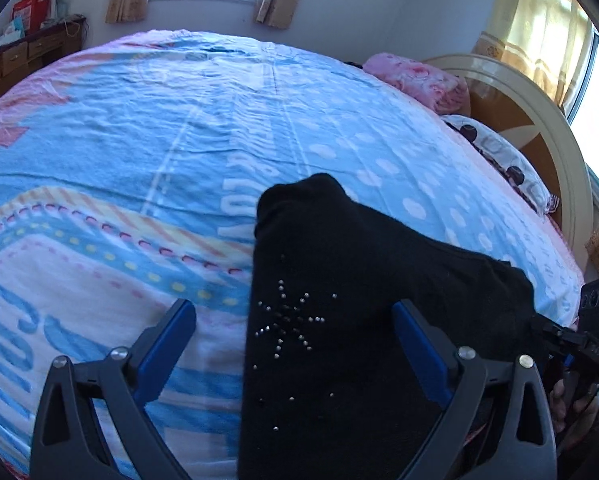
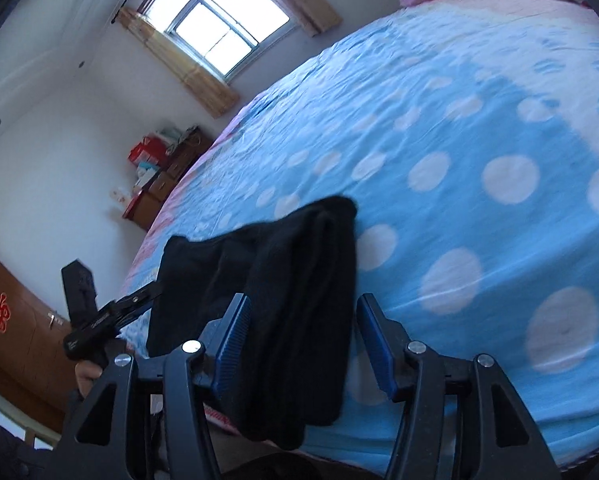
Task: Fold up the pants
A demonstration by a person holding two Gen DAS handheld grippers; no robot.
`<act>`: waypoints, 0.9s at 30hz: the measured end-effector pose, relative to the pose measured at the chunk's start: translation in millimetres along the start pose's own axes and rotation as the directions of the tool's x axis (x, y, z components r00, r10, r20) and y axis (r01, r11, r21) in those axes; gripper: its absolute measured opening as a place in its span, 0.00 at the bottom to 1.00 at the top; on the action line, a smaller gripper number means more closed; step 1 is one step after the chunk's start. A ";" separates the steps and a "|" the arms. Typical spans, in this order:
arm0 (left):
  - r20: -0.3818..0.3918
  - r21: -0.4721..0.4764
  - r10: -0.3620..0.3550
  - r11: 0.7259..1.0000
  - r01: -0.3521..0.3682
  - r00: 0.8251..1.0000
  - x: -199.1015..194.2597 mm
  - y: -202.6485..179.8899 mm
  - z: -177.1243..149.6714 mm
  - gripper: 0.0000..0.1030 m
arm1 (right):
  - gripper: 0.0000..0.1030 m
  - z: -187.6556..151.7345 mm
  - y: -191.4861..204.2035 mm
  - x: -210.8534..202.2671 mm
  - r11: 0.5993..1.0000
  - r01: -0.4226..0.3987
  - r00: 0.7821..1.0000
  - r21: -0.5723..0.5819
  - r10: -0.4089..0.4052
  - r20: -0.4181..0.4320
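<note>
On bed with blue polka-dot printed sheet (image 1: 147,128): folded black knit pants with star of small studs (image 1: 319,280), near front edge. Left hand-held gripper (image 1: 295,332) spread wide, empty; right hand-held gripper (image 2: 303,320) parted, pants between pads, unpinched. Beyond: pink floral blanket (image 1: 415,78), spotted pillow (image 1: 495,152). Sheet lettering unreadable.

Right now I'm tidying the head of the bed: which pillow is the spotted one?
The white pillow with dark round spots, lying against the headboard. The other pillow, farther along the headboard, is pink and floral.
</note>
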State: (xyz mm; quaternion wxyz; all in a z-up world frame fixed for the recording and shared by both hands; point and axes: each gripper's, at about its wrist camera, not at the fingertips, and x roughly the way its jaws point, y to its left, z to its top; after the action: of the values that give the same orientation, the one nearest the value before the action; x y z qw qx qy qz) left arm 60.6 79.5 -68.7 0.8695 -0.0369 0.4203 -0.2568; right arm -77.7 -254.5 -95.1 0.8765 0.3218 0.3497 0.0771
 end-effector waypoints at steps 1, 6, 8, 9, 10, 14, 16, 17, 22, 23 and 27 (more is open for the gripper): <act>0.001 0.012 0.005 1.000 -0.005 1.000 -0.4 -1.6 -0.7 0.98 | 0.60 -1.8 0.0 3.5 1.000 -0.013 1.000 0.014 0.013 -0.014; -0.032 0.035 -0.005 0.999 0.007 0.999 -3.0 -4.4 -2.1 0.98 | 0.65 -3.4 10.0 11.5 0.998 -0.058 0.992 -0.006 0.057 -0.113; -0.034 0.042 0.000 0.999 0.002 0.999 -1.1 -4.2 -3.2 0.99 | 0.65 -5.0 12.2 12.3 0.992 -0.128 0.982 -0.007 0.125 -0.141; -0.031 0.050 -0.003 0.999 0.004 1.000 -0.2 -5.2 -4.6 1.00 | 0.65 -6.8 12.6 14.6 0.991 -0.135 0.980 -0.011 0.132 -0.150; -0.028 0.059 -0.003 0.998 0.004 1.000 0.1 -6.5 -5.7 1.00 | 0.65 -8.5 12.6 17.0 0.993 -0.118 0.982 -0.020 0.114 -0.153; -0.025 0.065 0.006 0.998 -0.005 1.000 -0.4 -7.3 -5.1 1.00 | 0.59 -6.3 15.2 11.3 0.999 -0.015 0.997 -0.033 0.012 -0.075; -0.022 0.028 -0.015 0.999 0.015 1.000 -0.9 -2.2 -1.7 1.00 | 0.59 0.2 9.5 2.0 0.998 0.056 0.998 -0.014 -0.056 -0.001; -0.024 0.020 -0.020 1.000 0.021 1.000 -0.2 -0.4 -0.5 1.00 | 0.59 2.0 5.7 1.3 0.999 0.048 0.999 -0.001 -0.048 -0.007; -0.043 0.068 -0.014 0.998 0.017 0.999 5.9 -12.8 -0.9 0.86 | 0.62 -8.6 16.3 17.7 0.997 -0.072 0.986 -0.035 0.065 -0.156; -0.047 0.077 -0.034 0.996 0.037 0.998 5.7 -15.9 -2.2 0.80 | 0.62 -11.8 19.5 22.4 0.995 -0.092 0.980 -0.032 0.085 -0.177; -0.053 0.080 -0.085 0.993 0.089 0.995 4.4 -17.3 -2.9 0.62 | 0.58 -13.4 26.1 24.3 0.992 -0.088 0.982 -0.093 0.070 -0.175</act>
State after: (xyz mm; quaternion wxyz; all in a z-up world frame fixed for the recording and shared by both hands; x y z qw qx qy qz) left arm 53.5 62.8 -68.8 0.8477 -0.0130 0.4287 -0.3123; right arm -66.2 -218.5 -100.0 0.8543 0.2834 0.4065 0.1567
